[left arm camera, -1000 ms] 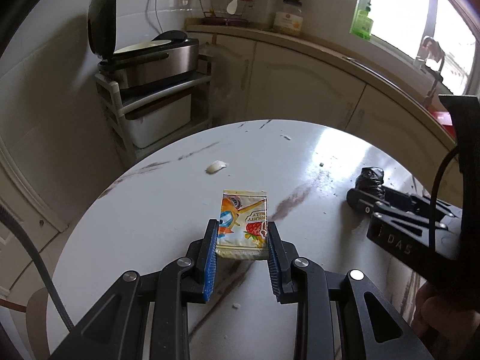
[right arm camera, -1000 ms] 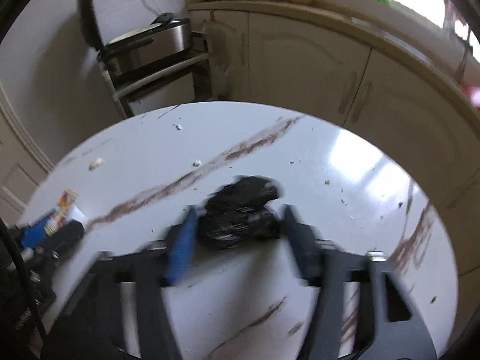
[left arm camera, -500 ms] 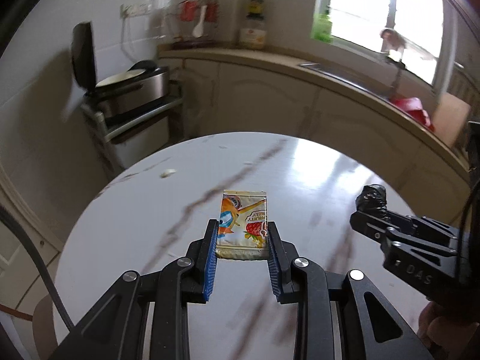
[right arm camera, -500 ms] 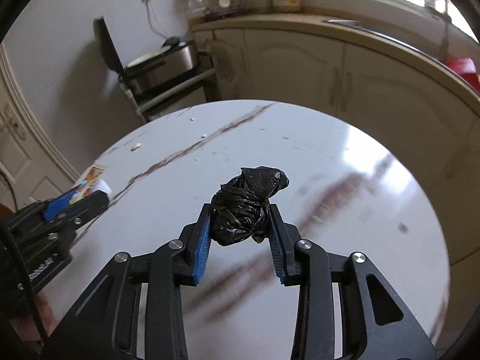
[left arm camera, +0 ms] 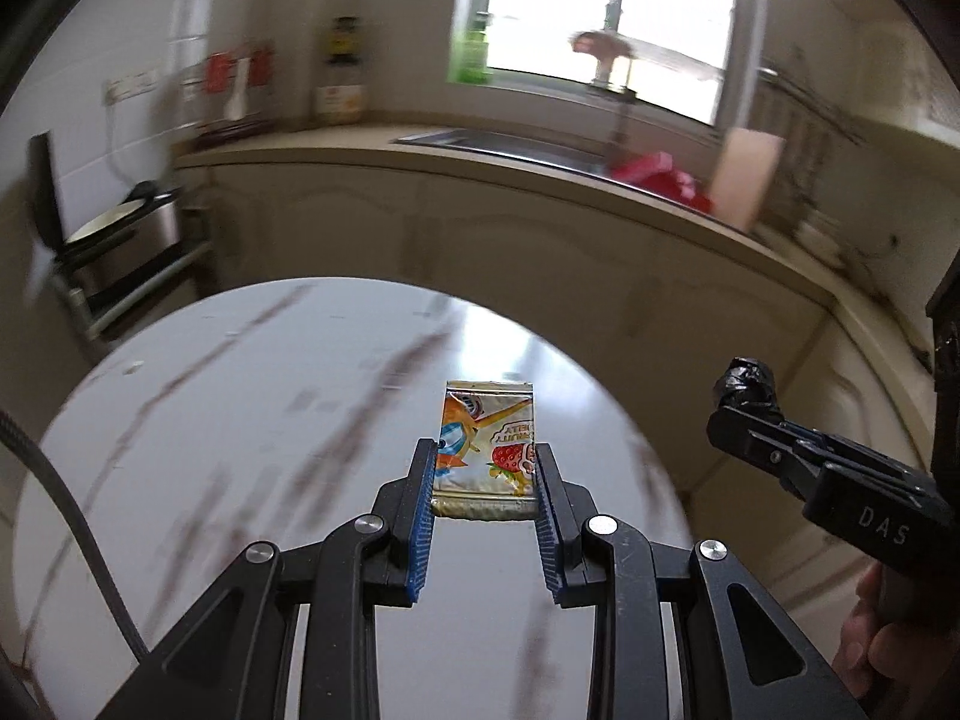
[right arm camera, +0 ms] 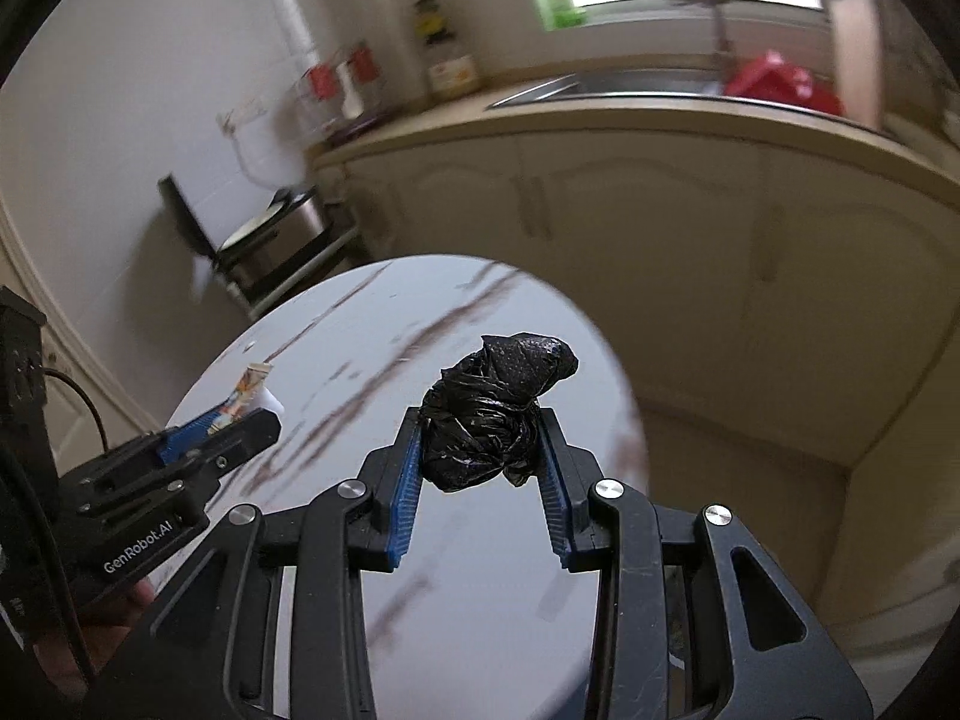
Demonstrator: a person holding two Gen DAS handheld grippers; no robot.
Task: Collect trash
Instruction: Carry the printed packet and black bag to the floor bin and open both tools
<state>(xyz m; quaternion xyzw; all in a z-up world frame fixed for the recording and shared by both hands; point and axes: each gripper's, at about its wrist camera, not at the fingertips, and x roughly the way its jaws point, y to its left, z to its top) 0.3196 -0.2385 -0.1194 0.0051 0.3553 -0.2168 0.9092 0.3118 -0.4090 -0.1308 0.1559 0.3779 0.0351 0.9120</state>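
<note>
Wrapper (left arm camera: 487, 450), black wad (right arm camera: 492, 414) above marble table (left arm camera: 252, 408); kitchen counter (left arm camera: 480, 171) behind.

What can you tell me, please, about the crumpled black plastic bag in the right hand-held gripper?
The crumpled black plastic bag is a glossy, wrinkled film wadded into a lump, with a rounded knob jutting toward the upper right. It is clamped at its lower sides between the blue ribbed pads of the right hand-held gripper, and it appears to be held clear above the round white marbled table. In the left wrist view it shows as a small dark wad at that gripper's tip.
</note>
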